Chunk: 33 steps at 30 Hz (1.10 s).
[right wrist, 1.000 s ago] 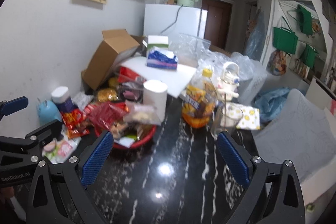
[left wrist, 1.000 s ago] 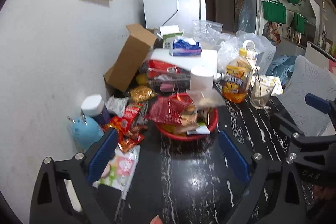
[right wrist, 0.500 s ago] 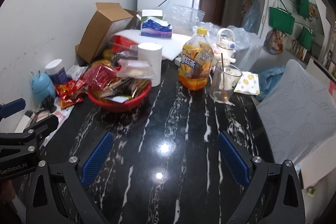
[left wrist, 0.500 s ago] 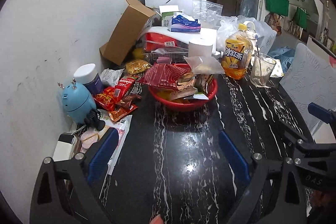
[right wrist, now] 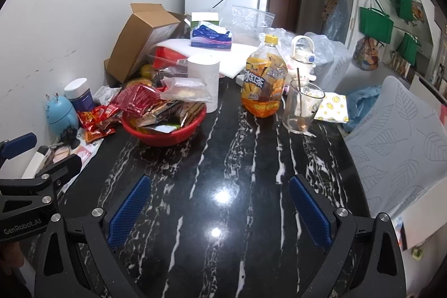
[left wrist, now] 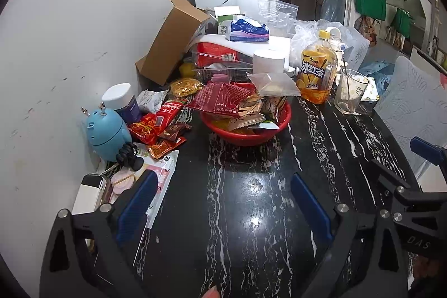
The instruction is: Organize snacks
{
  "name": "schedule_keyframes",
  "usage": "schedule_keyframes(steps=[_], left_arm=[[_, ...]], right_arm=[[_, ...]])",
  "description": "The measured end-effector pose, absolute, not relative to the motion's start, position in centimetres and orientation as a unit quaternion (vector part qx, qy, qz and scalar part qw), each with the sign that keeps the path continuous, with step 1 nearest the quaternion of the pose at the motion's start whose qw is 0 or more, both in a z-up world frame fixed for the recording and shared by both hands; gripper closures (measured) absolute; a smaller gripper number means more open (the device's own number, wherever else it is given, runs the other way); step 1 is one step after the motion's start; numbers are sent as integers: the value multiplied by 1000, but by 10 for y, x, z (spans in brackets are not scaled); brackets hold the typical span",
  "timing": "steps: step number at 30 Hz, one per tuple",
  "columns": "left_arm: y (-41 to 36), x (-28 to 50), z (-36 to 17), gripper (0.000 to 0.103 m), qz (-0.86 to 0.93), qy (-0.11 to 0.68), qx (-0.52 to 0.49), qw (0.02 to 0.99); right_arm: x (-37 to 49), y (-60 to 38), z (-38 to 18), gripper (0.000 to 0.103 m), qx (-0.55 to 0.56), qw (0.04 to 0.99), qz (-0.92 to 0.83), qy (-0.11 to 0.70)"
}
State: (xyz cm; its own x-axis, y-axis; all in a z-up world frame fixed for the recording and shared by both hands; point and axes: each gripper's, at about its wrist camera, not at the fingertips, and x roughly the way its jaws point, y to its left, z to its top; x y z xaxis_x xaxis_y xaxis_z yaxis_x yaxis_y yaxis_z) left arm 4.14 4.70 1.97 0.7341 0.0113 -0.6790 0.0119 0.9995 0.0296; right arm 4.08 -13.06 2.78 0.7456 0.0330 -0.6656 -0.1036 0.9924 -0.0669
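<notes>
- Pulling back from the snack pile, both cameras now take in more of the tabletop [right wrist: 223, 172] than a second ago: the bare black marble stretch at the near edge has grown, and the red bowl [left wrist: 245, 134] sits farther up in both views.
- Left tongs [left wrist: 222, 203]: released, blue pads spread wide, nothing between them, held over the bare near part of the tabletop.
- Right tongs [right wrist: 220, 210]: likewise released and empty, held beside the left pair over the same bare stretch.
- Snack location: the red bowl stands toward the far left of the tabletop, heaped with packets, among them a dark red packet [left wrist: 220, 99] and a clear bag [left wrist: 272, 84] on top.
- Loose red packets [left wrist: 156, 127] lie on the tabletop just left of the bowl, near the left edge by the wall, beside a blue gadget [left wrist: 107, 131] and a white-lidded jar [left wrist: 123, 102].
- No packet appears to have shifted across the three moments; only the viewpoints changed.
- Judgement: the retreat with empty tongs fits either a survey ahead of gathering the loose packets, or a withdrawal with the bowl already loaded. The pictures do not settle which.
</notes>
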Motion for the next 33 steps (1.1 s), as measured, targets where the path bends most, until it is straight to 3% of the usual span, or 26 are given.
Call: schedule_keyframes(steps=[33], left_arm=[[41, 37, 25, 6, 1, 368, 24, 929]], right_arm=[[37, -131, 28, 3, -50, 930, 46, 360]])
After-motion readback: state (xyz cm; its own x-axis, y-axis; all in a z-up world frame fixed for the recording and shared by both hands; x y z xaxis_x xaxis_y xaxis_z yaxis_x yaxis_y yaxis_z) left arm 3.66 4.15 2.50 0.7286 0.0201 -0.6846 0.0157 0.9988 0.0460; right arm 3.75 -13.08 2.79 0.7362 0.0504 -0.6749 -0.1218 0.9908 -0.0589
